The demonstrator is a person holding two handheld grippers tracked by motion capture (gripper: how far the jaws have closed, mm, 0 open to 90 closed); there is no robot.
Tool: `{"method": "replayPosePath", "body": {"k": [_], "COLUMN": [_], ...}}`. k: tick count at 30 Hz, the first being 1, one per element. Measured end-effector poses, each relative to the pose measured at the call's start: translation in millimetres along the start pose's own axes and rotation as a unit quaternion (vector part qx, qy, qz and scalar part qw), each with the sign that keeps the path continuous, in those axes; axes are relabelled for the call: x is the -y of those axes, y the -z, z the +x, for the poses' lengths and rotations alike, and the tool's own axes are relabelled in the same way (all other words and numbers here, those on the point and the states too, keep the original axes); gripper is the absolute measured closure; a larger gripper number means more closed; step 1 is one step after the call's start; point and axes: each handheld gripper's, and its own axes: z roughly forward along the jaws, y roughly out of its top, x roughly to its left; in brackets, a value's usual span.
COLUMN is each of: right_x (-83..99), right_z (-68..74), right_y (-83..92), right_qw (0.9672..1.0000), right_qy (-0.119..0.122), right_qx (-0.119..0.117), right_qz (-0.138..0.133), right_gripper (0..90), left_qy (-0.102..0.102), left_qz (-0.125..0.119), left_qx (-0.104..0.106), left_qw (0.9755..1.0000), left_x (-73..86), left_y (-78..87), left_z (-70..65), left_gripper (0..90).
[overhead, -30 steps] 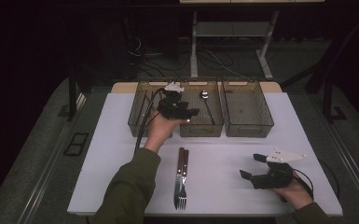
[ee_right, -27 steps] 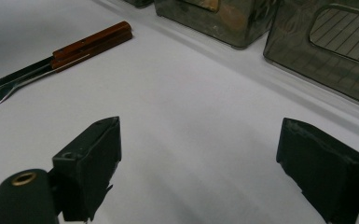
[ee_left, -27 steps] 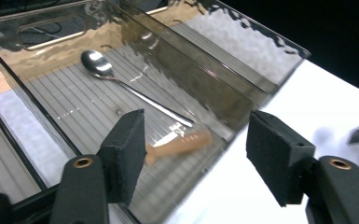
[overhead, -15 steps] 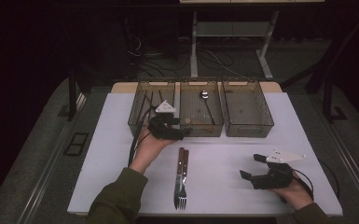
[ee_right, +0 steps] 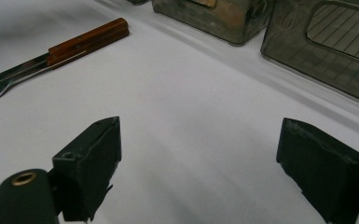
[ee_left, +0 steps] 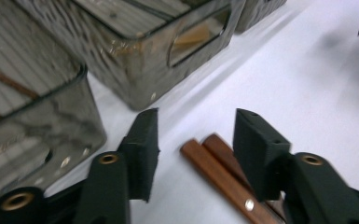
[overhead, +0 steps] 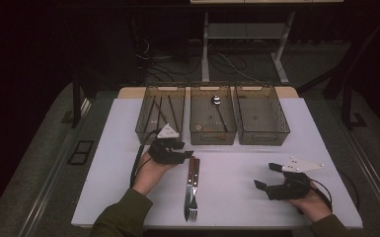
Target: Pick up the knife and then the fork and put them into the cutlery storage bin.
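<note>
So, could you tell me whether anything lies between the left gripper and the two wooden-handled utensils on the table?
Nothing visible does. The left gripper, jaws open, has just been closing and faces the wooden handles across bare white table; the bins sit beyond.

Room's pretty dark, just the white counter (overhead: 237,177) lit from overhead; close-up views blurry, soft shadows.

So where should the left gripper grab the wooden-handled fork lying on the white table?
Grip the wooden-handled fork by its brown handle end, coming down from above. It lies flat against a wooden-handled knife, and the left gripper is open over both handle ends.
</note>
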Motion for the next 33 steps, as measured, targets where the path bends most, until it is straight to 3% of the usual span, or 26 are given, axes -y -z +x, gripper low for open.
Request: {"method": "replayPosePath", "body": {"k": [3, 10, 15, 22, 33], "right_x": [0.0, -0.1, -0.6, -0.9, -1.5], "right_z": [0.1, 0.8, 0.8, 0.9, 2.3], "right_y": [0.0, 0.1, 0.1, -0.4, -1.3], "right_qw": [1.0, 1.0, 1.0, 1.0, 1.0], "right_qy": [0.001, 0.003, 0.003, 0.007, 0.008], "right_qx": [0.001, 0.002, 0.003, 0.002, 0.0], "right_qz": [0.001, 0.003, 0.001, 0.001, 0.002], "right_gripper": [14.0, 14.0, 14.0, 14.0, 14.0], "left_qy": [0.009, 0.005, -0.009, -0.009, -0.018], "left_qz": [0.006, 0.051, 0.067, 0.074, 0.079], "left_qx": [0.007, 0.009, 0.005, 0.005, 0.015], "left_qw": [0.9999, 0.9987, 0.9977, 0.9972, 0.9966], "left_x": [7.3, 19.3, 20.3, 18.5, 15.1], "left_y": [1.5, -5.6, -15.9, -28.3, -33.2], "left_z": [-0.3, -2.8, -5.2, -7.4, -10.7], "left_gripper": [62.7, 89.0, 89.1, 89.1, 89.1]}}
